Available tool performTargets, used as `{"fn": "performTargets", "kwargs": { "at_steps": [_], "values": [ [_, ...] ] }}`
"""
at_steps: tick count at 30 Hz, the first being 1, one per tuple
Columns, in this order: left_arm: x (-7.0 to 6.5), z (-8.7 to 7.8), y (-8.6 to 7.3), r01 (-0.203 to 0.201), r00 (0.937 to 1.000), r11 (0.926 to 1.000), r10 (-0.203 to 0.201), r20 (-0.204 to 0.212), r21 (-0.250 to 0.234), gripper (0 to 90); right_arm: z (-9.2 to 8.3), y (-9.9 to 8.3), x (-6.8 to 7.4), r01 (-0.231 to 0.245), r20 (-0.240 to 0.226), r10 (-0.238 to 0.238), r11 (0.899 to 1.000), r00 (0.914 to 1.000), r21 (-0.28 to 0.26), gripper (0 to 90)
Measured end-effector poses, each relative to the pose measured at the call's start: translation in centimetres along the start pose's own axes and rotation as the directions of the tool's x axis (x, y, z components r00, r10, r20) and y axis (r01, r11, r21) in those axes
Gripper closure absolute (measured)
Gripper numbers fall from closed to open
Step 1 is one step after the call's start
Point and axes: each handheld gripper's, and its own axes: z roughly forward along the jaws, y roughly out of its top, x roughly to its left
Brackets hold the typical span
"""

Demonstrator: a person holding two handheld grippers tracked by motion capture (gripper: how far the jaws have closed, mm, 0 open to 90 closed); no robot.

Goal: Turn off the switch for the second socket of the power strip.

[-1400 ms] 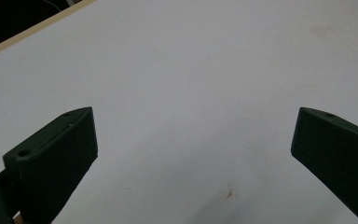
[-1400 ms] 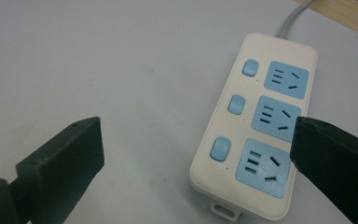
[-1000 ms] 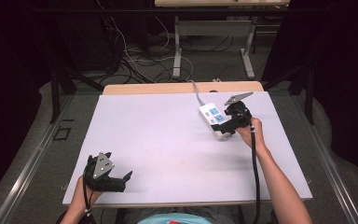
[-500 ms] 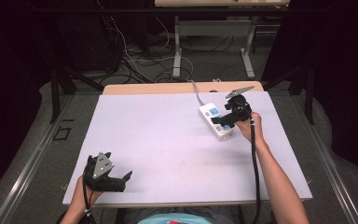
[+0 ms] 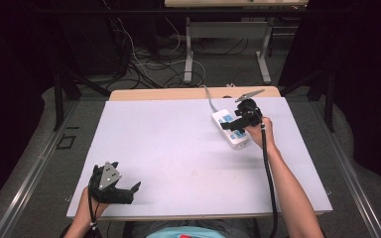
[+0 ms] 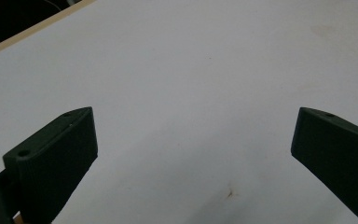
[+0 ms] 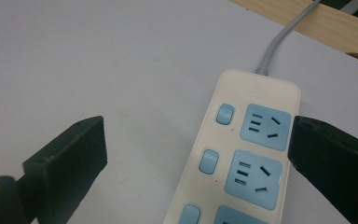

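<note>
- Two grippers are at work, but just one is near anything: the right gripper [image 5: 238, 124] hangs over the power strip [image 5: 229, 129], which lies flat on the far right part of the white table [image 5: 178, 148], its grey cord [image 5: 209, 99] running off over the far edge
- Nothing looks gripped yet; judging by how things lie, the work on the strip is at its very start, with the reach made and the grasp or press not yet done
- In the right gripper view the jaws stand wide apart, one over bare table to the side of the strip, the other over its edge beside the top blue socket [image 7: 268, 120]; the small blue switches [image 7: 225, 114] sit in the gap between them, untouched as far as I can tell
- The right forearm stretches forward from the near edge, hand curled round the tool, gripper tipped down toward the strip
- The left gripper [image 5: 124, 192] rests low at the near left corner of the table, well apart from the strip; its jaws are spread too, with nothing but table between them
- What seems left: closing on the strip or pressing one of its switches
</note>
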Motion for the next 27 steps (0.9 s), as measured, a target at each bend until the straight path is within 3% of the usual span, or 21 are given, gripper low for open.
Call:
{"fn": "performTargets", "kwargs": {
  "at_steps": [4,13,18,21,27],
  "values": [
    [-0.1,0.0,0.0,0.006,1.0000,1.0000,-0.006,0.005,-0.001,0.2,0.2,0.0,-0.1,0.014,0.008,-0.014,1.000,0.9999,0.006,10.7],
    [-0.1,0.0,0.0,0.005,1.0000,1.0000,-0.005,0.004,-0.002,0.2,0.4,-0.3,-0.4,-0.020,0.007,0.020,1.000,0.9998,0.012,26.7],
    [-0.1,0.0,0.0,0.002,1.0000,1.0000,-0.002,0.003,-0.001,0.2,0.7,-0.4,-0.3,-0.038,0.017,0.038,0.999,0.9991,0.029,42.9],
    [-0.1,0.0,0.0,0.001,1.0000,1.0000,-0.001,0.003,-0.001,0.2,0.8,-0.5,-0.2,-0.040,0.018,0.039,0.998,0.9991,0.038,60.3],
    [-0.1,0.0,0.0,0.003,1.0000,1.0000,-0.003,0.002,-0.001,0.2,1.2,-0.5,0.0,-0.020,0.025,0.019,0.999,0.9995,0.046,85.7]
  ]
}}
